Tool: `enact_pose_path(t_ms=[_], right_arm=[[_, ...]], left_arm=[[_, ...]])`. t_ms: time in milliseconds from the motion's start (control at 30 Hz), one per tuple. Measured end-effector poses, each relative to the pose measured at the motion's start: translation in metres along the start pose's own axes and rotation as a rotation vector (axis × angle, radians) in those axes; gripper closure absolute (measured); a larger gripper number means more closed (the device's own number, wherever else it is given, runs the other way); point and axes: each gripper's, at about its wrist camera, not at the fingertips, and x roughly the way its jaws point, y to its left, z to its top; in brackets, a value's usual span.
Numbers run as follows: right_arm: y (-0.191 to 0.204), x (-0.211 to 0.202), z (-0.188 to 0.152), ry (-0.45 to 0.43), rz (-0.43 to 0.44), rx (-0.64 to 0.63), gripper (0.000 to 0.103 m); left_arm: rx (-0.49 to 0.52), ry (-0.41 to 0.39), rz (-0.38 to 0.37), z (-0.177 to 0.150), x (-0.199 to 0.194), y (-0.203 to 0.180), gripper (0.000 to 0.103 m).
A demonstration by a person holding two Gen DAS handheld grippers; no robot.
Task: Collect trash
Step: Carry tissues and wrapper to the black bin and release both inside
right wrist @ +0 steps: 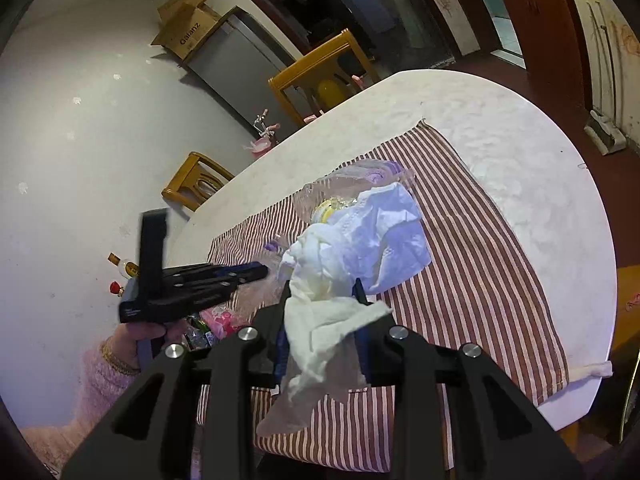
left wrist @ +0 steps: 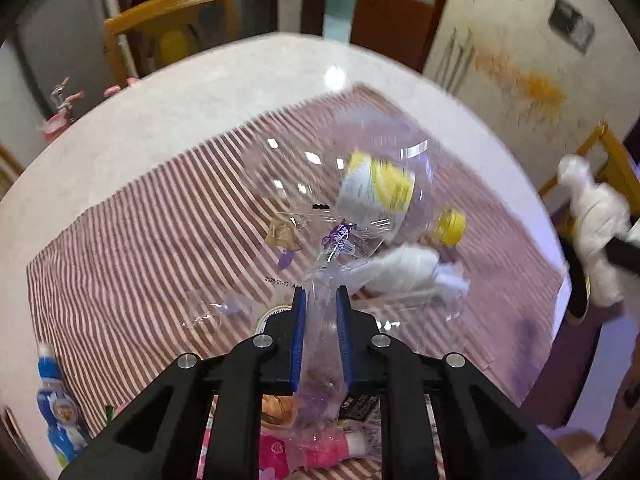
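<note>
From the left wrist view, the left gripper has its jaws drawn in narrow on the gathered edge of a clear plastic bag, the film pinched between the blue pads; that pinch most likely serves to hold the bag's mouth steady so rubbish can go in. The bag lies on the striped cloth over the pale round table, and inside it sit a bottle with a yellow cap and a wad of white tissue. Loose trash is near the bottom edge: a pink wrapper and a small blue-and-white bottle at the cloth's left. From the right wrist view, the right gripper is clamped partway on a crumpled white tissue, which bulges between the jaws and hangs below them, just beside the bag and a larger sheet of white paper at its opening. The left gripper reaches in from the left, held by a hand in a pink sleeve. The tissue seems carried there to be dropped into the held bag.
</note>
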Motion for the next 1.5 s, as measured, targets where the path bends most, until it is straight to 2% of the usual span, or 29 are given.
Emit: enact_pose_path(t_ms=[267,400,533,667,767,867,967,1067,1167,1267,1367,1400,1467,1500], right_arm=[[0.006,0.010,-0.003,0.017,0.013,-0.007,0.075],[0.011,0.011,-0.004,0.018,0.018,-0.018,0.075],[0.011,0.009,-0.006,0.016,0.018,-0.018,0.075],[0.002,0.004,-0.009,0.019,0.024,0.004,0.075],[-0.015,-0.016,-0.009,-0.024,-0.017,0.034,0.075],[-0.050,-0.056,-0.008,-0.102,-0.105,0.093,0.075],[-0.096,-0.111,-0.018,-0.194,-0.235,0.175,0.075],[-0.154,-0.165,-0.041,-0.263,-0.394,0.289,0.075],[-0.230,-0.208,-0.082,-0.305,-0.537,0.475,0.075],[-0.285,-0.219,-0.117,-0.299,-0.586,0.613,0.075],[-0.333,-0.211,-0.148,-0.257,-0.586,0.720,0.075],[-0.343,-0.209,-0.154,-0.244,-0.579,0.735,0.071],[-0.362,-0.198,-0.163,-0.184,-0.572,0.769,0.052],[-0.370,-0.193,-0.167,-0.149,-0.579,0.791,0.022]], left_arm=[[-0.020,-0.202,0.070,0.000,-0.064,-0.006,0.089],[-0.014,-0.266,0.054,-0.005,-0.091,-0.021,0.089],[0.017,-0.282,0.035,-0.014,-0.098,-0.045,0.089],[0.043,-0.250,-0.012,-0.020,-0.090,-0.072,0.089],[0.085,-0.234,-0.054,-0.020,-0.082,-0.097,0.089],[0.157,-0.212,-0.105,-0.014,-0.070,-0.133,0.089],[0.237,-0.194,-0.158,-0.006,-0.057,-0.177,0.089],[0.328,-0.170,-0.235,0.002,-0.043,-0.233,0.089],[0.425,-0.145,-0.302,0.007,-0.028,-0.289,0.089],[0.501,-0.132,-0.376,0.009,-0.013,-0.349,0.089],[0.576,-0.099,-0.418,0.008,0.004,-0.399,0.089],[0.604,-0.089,-0.425,0.007,0.009,-0.415,0.089],[0.649,-0.061,-0.442,0.004,0.020,-0.442,0.089],[0.665,-0.047,-0.449,0.003,0.024,-0.454,0.089]])
